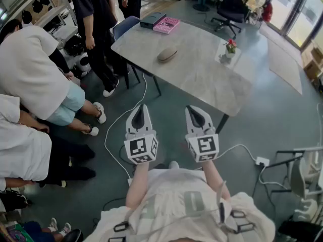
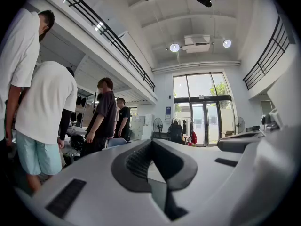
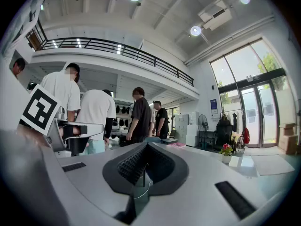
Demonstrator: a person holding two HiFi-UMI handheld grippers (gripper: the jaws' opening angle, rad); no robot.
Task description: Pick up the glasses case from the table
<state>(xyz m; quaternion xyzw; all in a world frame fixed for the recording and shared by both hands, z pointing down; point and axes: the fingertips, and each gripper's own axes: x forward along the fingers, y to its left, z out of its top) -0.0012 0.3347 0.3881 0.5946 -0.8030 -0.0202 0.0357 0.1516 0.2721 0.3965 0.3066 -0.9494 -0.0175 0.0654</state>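
Note:
The glasses case [image 1: 166,54], a tan oval shell, lies on the grey marbled table [image 1: 202,74] towards its far left part. Both grippers hang side by side over the floor, well short of the table's near edge, and point at it. My left gripper [image 1: 142,107] has its jaws together with nothing between them, and so does my right gripper [image 1: 194,108]. In the left gripper view the shut left gripper [image 2: 151,142] fills the lower picture. The right gripper view shows the right gripper [image 3: 146,145] likewise. The case shows in neither gripper view.
A pink book [image 1: 166,25] and a dark box [image 1: 152,20] lie at the table's far end, and a small flower pot [image 1: 230,48] stands near its right edge. Several people [image 1: 30,69] stand and sit at the left. White cables [image 1: 118,130] run across the floor.

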